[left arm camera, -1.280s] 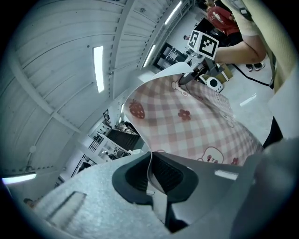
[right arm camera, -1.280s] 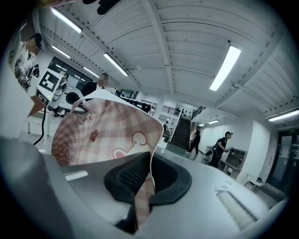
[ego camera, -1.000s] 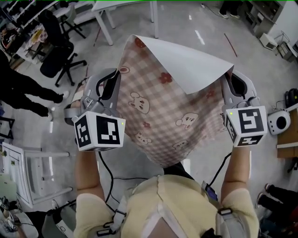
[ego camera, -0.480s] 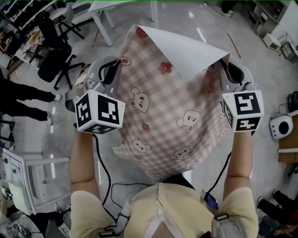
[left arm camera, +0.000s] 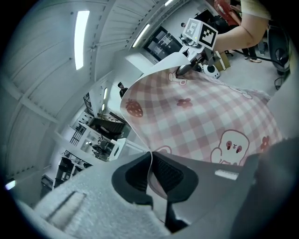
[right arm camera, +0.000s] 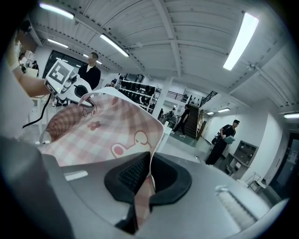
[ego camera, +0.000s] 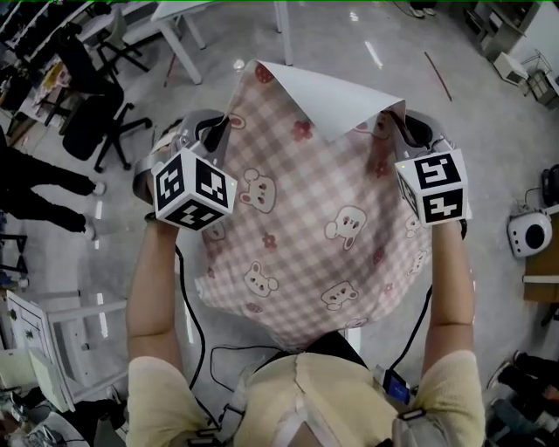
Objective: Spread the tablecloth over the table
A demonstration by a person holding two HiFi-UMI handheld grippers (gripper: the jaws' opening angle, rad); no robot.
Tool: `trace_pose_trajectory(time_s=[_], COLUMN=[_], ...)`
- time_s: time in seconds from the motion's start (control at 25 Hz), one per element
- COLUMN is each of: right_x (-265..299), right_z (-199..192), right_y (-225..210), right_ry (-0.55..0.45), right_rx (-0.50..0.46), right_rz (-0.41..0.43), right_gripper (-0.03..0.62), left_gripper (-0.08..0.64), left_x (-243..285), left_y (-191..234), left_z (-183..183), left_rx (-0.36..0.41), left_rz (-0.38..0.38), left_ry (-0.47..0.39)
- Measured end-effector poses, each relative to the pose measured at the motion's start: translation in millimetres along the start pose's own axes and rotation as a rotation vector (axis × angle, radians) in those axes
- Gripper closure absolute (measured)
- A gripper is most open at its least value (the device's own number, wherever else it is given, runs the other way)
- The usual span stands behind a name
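We hold the cloth (ego camera: 314,218) in the air between both tools, above the floor (ego camera: 489,131). The left tool (left arm camera: 150,172) is pressed together on the cloth's left edge, with the thin sheet pinched between its pads. The right tool (right arm camera: 148,173) pinches the right edge the same way. The pink checked side with cartoon figures faces us, and the far edge folds back to show a white underside. What seems to be a white desk (ego camera: 188,10) stands far left, well apart and cut off by the frame.
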State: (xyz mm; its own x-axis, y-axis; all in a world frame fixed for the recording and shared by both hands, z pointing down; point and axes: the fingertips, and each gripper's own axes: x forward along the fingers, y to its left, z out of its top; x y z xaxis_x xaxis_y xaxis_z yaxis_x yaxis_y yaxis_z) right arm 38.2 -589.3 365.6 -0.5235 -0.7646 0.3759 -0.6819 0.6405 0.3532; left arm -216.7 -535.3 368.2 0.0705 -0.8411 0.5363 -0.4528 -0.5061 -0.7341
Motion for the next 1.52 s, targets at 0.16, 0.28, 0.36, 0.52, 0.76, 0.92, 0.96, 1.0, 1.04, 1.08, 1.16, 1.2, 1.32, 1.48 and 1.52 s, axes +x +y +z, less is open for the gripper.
trace_pose_trajectory(time_s=[0.16,0.28,0.36,0.52,0.76,0.92,0.96,1.0,1.04,1.08,1.16,1.2,1.32,1.48,1.52], right_x=[9,9,13,26,41,55,60,63,67,69,71,72,72,75,76], right_z=[-8,-10,-15,-33,-65,-94,-103,-112,-121,-127,-133,-134,-140,-149,-151], right_y=[5,6,7,11,19,24,26,29,31,33,35,35,37,40,42], right_ry=[0.046,0.069,0.086,0.115,0.139,0.168,0.178,0.189,0.199,0.205,0.212,0.216,0.237,0.249,0.251], right_rx=[-0.024,-0.03,-0.028,-0.035,-0.058,-0.05,-0.048,-0.05,-0.054,-0.06,-0.073,-0.075,-0.063,-0.063,-0.065], right_rz=[0.03,0.038,0.045,0.067,0.092,0.106,0.109,0.11,0.109,0.108,0.103,0.101,0.095,0.08,0.077], right_gripper=[0.581,0.581,0.581,0.581,0.58,0.575,0.574,0.572,0.571,0.571,0.569,0.569,0.566,0.566,0.566], left_gripper=[0.546,0.546,0.546,0.545,0.543,0.541,0.541,0.541,0.541,0.541,0.537,0.536,0.537,0.535,0.535], left_x=[17,20,25,44,75,98,103,108,112,115,120,121,122,128,130], left_y=[-5,-7,-11,-22,-45,-63,-69,-74,-78,-81,-86,-87,-87,-93,-95], left_z=[-8,-8,-10,-16,-29,-38,-41,-44,-46,-49,-52,-53,-54,-58,-60], left_rx=[-0.005,0.002,0.011,0.019,0.023,0.048,0.047,0.046,0.047,0.052,0.066,0.068,0.062,0.066,0.064], left_rz=[-0.07,-0.094,-0.101,-0.119,-0.153,-0.178,-0.186,-0.193,-0.197,-0.198,-0.193,-0.19,-0.19,-0.185,-0.182], left_ry=[0.049,0.075,0.096,0.127,0.174,0.201,0.205,0.209,0.212,0.215,0.218,0.219,0.22,0.217,0.215])
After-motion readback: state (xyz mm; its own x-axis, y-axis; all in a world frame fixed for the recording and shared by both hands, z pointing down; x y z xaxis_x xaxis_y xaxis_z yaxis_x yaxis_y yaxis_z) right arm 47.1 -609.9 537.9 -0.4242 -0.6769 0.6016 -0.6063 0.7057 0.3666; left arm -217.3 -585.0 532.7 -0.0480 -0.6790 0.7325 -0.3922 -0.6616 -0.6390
